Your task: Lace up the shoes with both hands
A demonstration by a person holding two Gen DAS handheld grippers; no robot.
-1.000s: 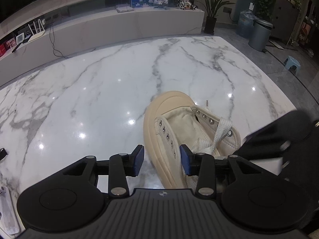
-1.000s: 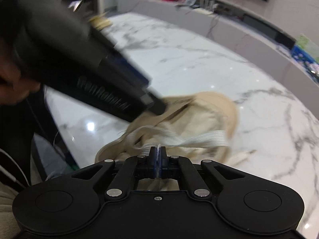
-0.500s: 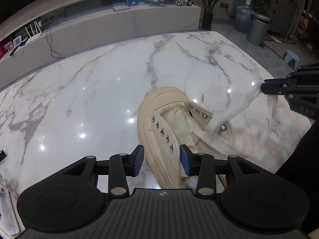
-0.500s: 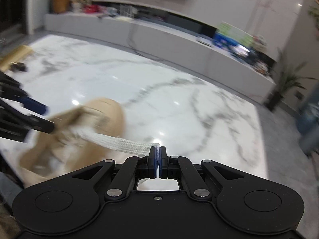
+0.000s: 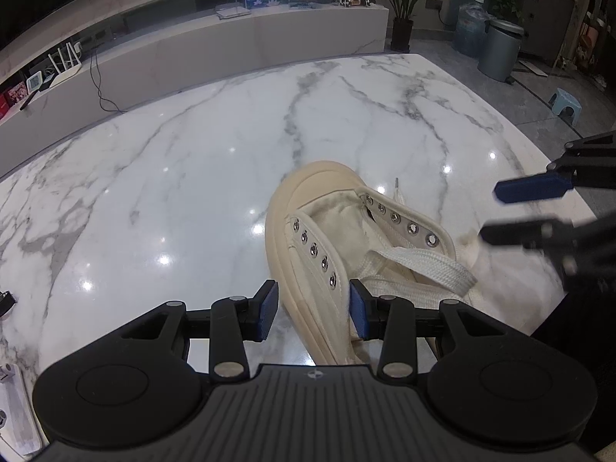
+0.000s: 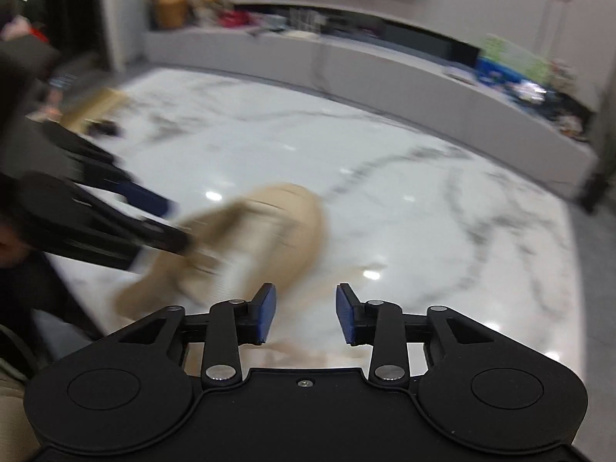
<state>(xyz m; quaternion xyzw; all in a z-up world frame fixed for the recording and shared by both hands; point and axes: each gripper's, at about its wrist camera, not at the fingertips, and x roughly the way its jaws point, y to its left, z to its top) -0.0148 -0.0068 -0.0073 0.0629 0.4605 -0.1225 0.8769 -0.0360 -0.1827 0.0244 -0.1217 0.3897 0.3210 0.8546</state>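
A cream canvas shoe (image 5: 308, 196) lies on the marble table (image 5: 173, 177), toe pointing away. My left gripper (image 5: 312, 310) straddles the shoe's left eyelet side near the collar, its blue pads against that wall. A white flat lace (image 5: 423, 265) lies slack across the shoe's opening, and its tip (image 5: 396, 188) rests on the table past the right eyelets. My right gripper (image 5: 504, 211) hovers right of the shoe; its jaws are opening with nothing between them. In the blurred right wrist view, the right gripper (image 6: 306, 313) stands apart over bare marble beside the shoe (image 6: 269, 223) and left gripper (image 6: 173, 219).
A long low white cabinet (image 5: 231, 50) runs behind the table. A grey bin (image 5: 498, 48), a potted plant (image 5: 400, 7) and a small blue stool (image 5: 566, 102) stand on the floor at the right. Small items lie at the table's near left edge (image 5: 11, 404).
My right gripper, shut on the taut lace half a second ago, has opened and let it go. The lace dropped slack onto the shoe. The left gripper stayed put.
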